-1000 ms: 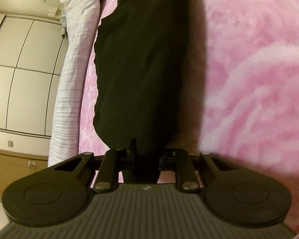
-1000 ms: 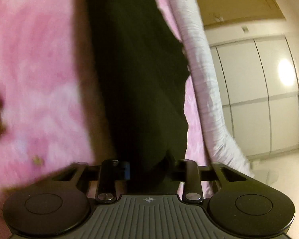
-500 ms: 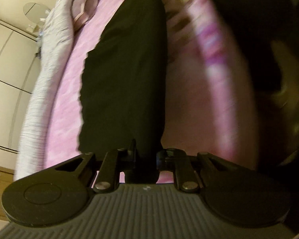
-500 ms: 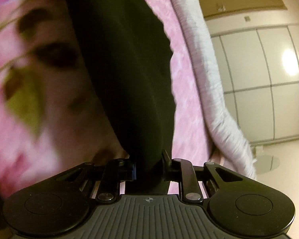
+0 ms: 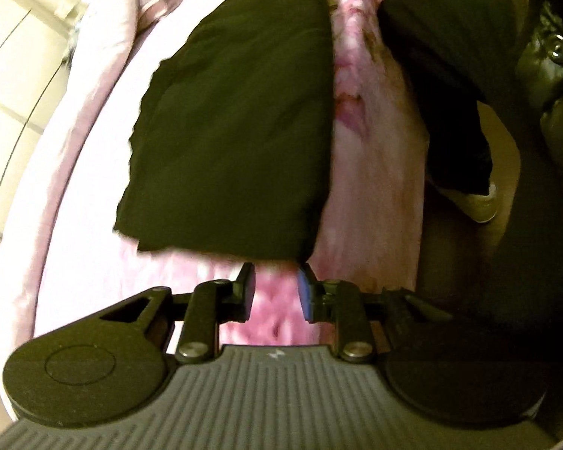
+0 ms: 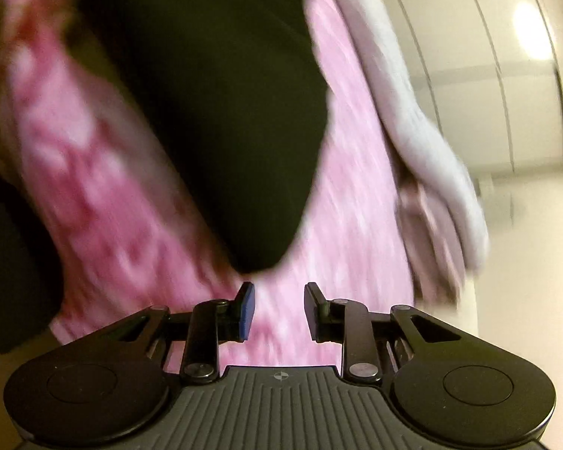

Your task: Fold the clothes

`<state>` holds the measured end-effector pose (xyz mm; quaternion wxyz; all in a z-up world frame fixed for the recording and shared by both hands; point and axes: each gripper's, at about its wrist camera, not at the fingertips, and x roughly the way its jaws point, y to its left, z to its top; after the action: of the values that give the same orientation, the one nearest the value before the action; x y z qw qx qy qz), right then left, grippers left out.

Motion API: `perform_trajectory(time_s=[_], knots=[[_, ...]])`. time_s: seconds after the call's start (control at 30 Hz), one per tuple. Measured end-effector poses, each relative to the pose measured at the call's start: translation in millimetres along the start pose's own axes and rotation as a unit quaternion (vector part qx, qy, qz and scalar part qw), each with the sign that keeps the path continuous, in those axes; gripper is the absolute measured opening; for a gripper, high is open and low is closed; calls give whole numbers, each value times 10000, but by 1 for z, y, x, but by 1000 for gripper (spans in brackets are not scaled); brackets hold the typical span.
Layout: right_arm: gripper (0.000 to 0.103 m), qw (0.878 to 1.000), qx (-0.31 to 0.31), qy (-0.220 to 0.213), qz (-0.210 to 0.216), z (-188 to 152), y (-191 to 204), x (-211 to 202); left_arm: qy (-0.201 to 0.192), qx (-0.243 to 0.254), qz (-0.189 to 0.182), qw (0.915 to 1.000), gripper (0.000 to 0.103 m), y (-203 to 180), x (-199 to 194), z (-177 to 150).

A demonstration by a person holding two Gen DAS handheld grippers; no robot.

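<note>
A black garment [image 5: 236, 123] lies folded flat on the pink bed cover [image 5: 371, 187]. In the left wrist view its near edge ends just beyond my left gripper [image 5: 276, 268], whose jaws are opening with only pink cover showing between them. In the right wrist view the same black garment [image 6: 221, 105] has a rounded corner just above my right gripper [image 6: 279, 287], which is also opening with nothing between its fingers. Both views are blurred by motion.
A grey-white rolled quilt [image 6: 424, 123] runs along the far bed edge, and pale wardrobe doors [image 6: 506, 75] stand beyond. In the left wrist view a person's dark sleeve [image 5: 450, 86] and dark jacket [image 5: 548, 60] fill the right side.
Both grippers held the black garment's near edge a second ago. They have let it go and drawn back, and it now lies flat on the cover ahead of the fingertips.
</note>
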<state>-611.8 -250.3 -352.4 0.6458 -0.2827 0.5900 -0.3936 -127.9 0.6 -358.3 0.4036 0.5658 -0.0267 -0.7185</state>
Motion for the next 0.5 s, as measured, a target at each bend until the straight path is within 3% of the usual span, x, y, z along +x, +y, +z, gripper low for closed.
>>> perform_trajectory(time_s=[0.1, 0.27, 0.4, 0.5], knots=[[27, 9976, 699, 0, -14, -7, -14, -23, -27, -373, 176, 9991, 21, 21, -13, -8], [27, 9786, 1863, -670, 558, 32, -39, -51, -291, -739, 580, 9952, 22, 61, -8, 9], [27, 9431, 2805, -1132, 1383, 85, -66, -37, -569, -1078, 476, 9914, 25, 91, 21, 38], [27, 9020, 3540, -1168, 2178, 116, -84, -11, -686, -1454, 273, 9866, 25, 110, 49, 58]])
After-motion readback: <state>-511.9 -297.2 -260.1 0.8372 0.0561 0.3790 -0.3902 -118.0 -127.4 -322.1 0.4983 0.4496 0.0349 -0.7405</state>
